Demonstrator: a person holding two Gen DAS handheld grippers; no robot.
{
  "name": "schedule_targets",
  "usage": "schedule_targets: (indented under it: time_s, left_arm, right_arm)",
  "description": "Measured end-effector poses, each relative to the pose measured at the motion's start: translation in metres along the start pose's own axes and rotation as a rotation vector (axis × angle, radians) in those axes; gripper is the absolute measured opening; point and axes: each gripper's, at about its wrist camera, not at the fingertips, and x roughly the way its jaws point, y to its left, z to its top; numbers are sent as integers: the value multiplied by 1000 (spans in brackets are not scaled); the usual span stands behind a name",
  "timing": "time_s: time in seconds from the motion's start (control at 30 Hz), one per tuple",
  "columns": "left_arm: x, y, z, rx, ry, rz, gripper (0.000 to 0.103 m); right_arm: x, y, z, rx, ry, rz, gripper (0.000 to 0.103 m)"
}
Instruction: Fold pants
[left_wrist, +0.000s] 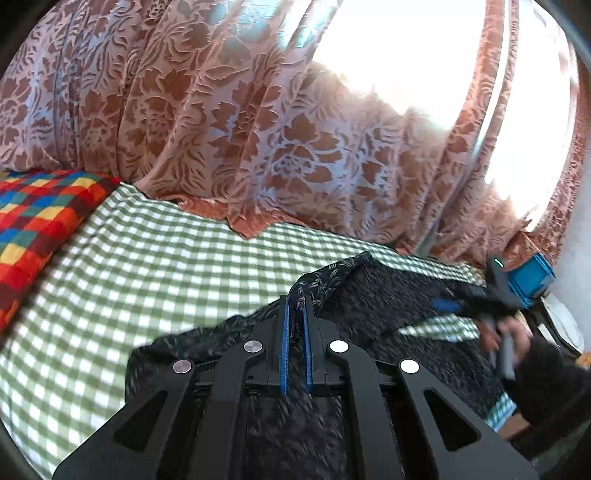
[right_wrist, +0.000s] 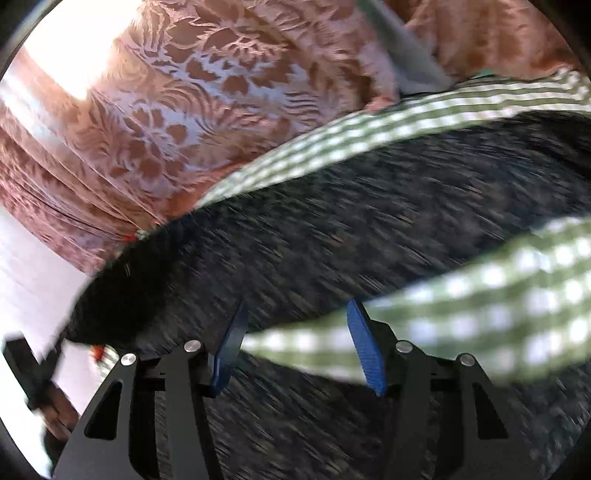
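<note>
Lying across a bed dressed in a green-and-white checked sheet (left_wrist: 147, 258): one pair of dark pants (left_wrist: 388, 291) with a small pale leaf print, loosely spread, partly bunched.

Left hand-held gripper (left_wrist: 295, 306): blue-padded fingers pressed together on a raised fold of the pants; the pinched cloth stands up between the pads and drapes away to either side. The garment also runs under the gripper body toward the lower edge of the left wrist view.

Right hand-held gripper (right_wrist: 295, 317): blue pads spread apart, a gap plainly between them; nothing is pinched. Blurred dark pants cloth (right_wrist: 351, 221) lies ahead of it, and a strip of checked sheet (right_wrist: 480, 295) shows between and to the right of the pads. In the left wrist view this gripper (left_wrist: 448, 305) appears at the right edge, motion-blurred, over the far part of the pants, with a blue block (left_wrist: 530, 282) on its body and a person's hand (left_wrist: 498, 336) on the grip.

Multicoloured checked pillow (left_wrist: 40, 225): upper left of the bed, well apart from the pants.

Curtain (left_wrist: 229, 122): pink-brown, floral pattern, hanging along the far side of the bed, its hem resting on the sheet; bright window light behind it at upper right.
</note>
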Motion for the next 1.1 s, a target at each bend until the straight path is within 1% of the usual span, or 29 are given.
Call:
schedule_targets:
  time_s: [0.07, 0.13, 0.2, 0.3, 0.33, 0.43, 0.47, 0.5, 0.53, 0.57, 0.6, 0.67, 0.73, 0.77, 0.8, 0.87, 0.93, 0.97, 1.0, 1.03, 1.1]
  left_arm:
    - [-7, -4, -10, 14, 10, -6, 5]
    - [-14, -6, -21, 15, 31, -19, 5]
    - [-19, -6, -31, 9, 48, -15, 5]
    - [-21, -1, -42, -18, 74, -15, 5]
    - [-21, 0, -45, -25, 79, -13, 5]
    - [-18, 6, -50, -55, 87, -10, 5]
    - [-17, 8, -49, -61, 83, -4, 5]
    - [-15, 11, -46, -67, 78, 3, 5]
    - [-11, 15, -39, -69, 72, 20, 5]
    - [-7, 18, -33, -66, 63, 38, 5]
    - [0, 24, -20, -59, 47, 66, 5]
    - [10, 34, 1, -34, 20, 113, 5]
    - [19, 47, 31, -12, -21, 159, 5]
    - [23, 50, 43, 2, -37, 182, 5]
    - [26, 54, 57, 21, -59, 225, 5]
    - [29, 61, 70, 25, -69, 250, 5]
    - [25, 66, 71, 24, -75, 260, 5]
    - [21, 66, 67, 26, -74, 259, 5]
    - [17, 66, 62, 27, -74, 259, 5]
    - [11, 66, 52, 24, -71, 260, 5]
    - [1, 66, 35, -11, -59, 256, 5]
  right_arm:
    - [14, 6, 14, 22, 16, 32, 56]
    - [33, 6, 29, 73, 58, 92, 56]
    - [49, 2, 41, 136, 72, 103, 57]
    - [63, -13, 57, 238, 64, 105, 57]
    - [66, -16, 61, 257, 58, 102, 57]
    - [73, -24, 74, 277, 40, 57, 55]
    - [74, -26, 77, 278, 40, 30, 46]
    - [78, -27, 80, 273, 49, -1, 34]
    - [81, -28, 83, 264, 57, -19, 29]
    - [82, -27, 83, 251, 61, -42, 19]
    - [83, -27, 84, 231, 63, -66, 12]
    - [81, -22, 88, 199, 59, -78, 8]
    - [70, -12, 91, 167, 32, -67, 7]
    - [58, -5, 92, 143, 9, -48, 6]
    - [47, 1, 92, 121, -10, -32, 6]
    - [22, 8, 86, 82, -41, 1, 6]
    - [-12, 18, 74, 26, -80, 58, 6]
    - [-29, 22, 65, -5, -94, 88, 6]
    - [-45, 26, 53, -36, -99, 117, 6]
    - [-54, 29, 44, -58, -101, 126, 6]
    - [-77, 33, 10, -119, -82, 143, 6]
